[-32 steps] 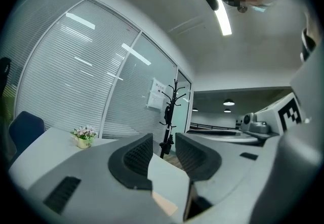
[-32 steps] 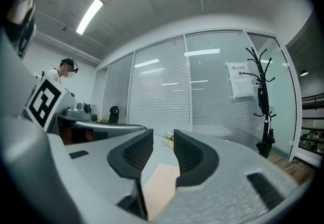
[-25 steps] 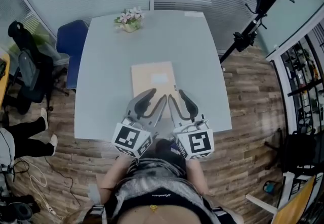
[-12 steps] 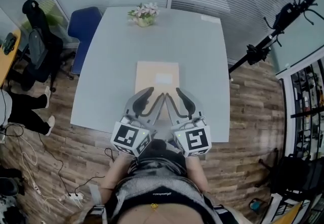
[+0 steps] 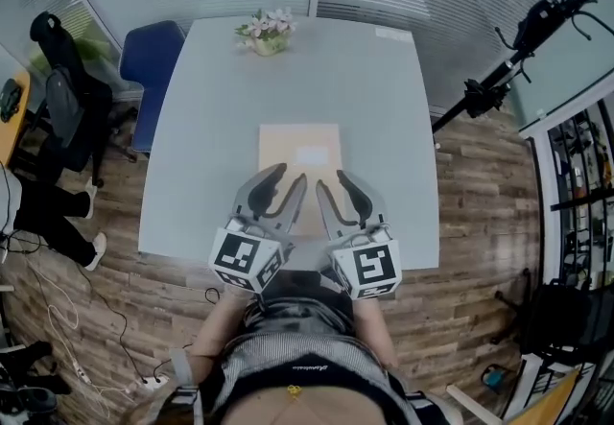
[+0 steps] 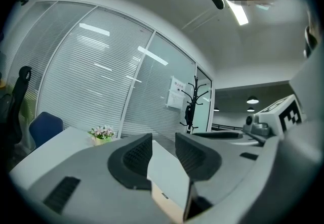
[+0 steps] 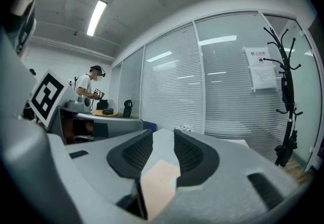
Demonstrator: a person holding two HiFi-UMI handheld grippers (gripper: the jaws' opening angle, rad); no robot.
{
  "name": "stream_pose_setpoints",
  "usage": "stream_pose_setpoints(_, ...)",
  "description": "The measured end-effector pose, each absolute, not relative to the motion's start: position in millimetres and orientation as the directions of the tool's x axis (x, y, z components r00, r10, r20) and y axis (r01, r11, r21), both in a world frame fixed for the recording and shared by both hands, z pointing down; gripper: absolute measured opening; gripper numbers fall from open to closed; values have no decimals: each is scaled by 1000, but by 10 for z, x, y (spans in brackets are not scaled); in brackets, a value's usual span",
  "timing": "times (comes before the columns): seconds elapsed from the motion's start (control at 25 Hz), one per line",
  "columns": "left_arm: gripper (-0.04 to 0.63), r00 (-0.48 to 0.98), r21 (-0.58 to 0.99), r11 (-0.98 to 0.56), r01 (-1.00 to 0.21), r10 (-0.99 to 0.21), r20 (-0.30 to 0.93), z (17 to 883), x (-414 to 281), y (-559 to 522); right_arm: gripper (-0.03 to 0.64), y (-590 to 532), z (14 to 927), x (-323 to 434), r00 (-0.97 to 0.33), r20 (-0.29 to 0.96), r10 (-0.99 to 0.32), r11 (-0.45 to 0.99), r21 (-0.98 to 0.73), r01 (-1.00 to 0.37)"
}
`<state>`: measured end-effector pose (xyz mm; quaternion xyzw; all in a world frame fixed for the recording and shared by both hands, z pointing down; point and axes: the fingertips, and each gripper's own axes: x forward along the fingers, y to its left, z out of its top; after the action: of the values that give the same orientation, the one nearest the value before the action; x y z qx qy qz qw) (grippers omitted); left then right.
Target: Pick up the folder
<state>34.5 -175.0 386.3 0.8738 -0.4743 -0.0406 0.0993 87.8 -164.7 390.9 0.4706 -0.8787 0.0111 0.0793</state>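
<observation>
A tan folder (image 5: 299,156) with a white label lies flat on the pale grey table (image 5: 201,145), near its front edge. My left gripper (image 5: 285,185) and right gripper (image 5: 336,185) hover side by side over the folder's near end and point away from me. Both are open, with a gap between the jaws and nothing pressed in them. In the left gripper view the folder (image 6: 169,195) shows low between the jaws of the left gripper (image 6: 163,139). In the right gripper view the folder (image 7: 158,185) likewise lies below the right gripper (image 7: 163,137).
A small pot of flowers (image 5: 267,33) stands at the table's far edge. A blue chair (image 5: 149,54) and a black chair (image 5: 67,116) are on the left. A black stand (image 5: 508,68) rises at the right. Someone's legs (image 5: 48,222) show at the far left.
Both grippers have edged forward and a little down, from the folder's near edge to over its near end. The jaw gaps look the same.
</observation>
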Motion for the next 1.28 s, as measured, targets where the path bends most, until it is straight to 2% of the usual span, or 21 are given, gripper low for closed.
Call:
stream_pose_setpoints(0.44,132,562,252,-524,-813,-820,109,4224,88,-1973,149,-1870,4385,808,-491,254,-833,515,34,-856)
stream_pose_setpoints(0.84,135,532,308,-452,-837,-805,262,4909,-173,-2174,173,-2058,5073,872,-427,400,-811,473,19,-881)
stream_pose_setpoints(1.28,196,513,428,-332,-840,-741,432,5784,-383,-2292,243,-2161,5962,1207,-380,560,-736,359,-153,-921)
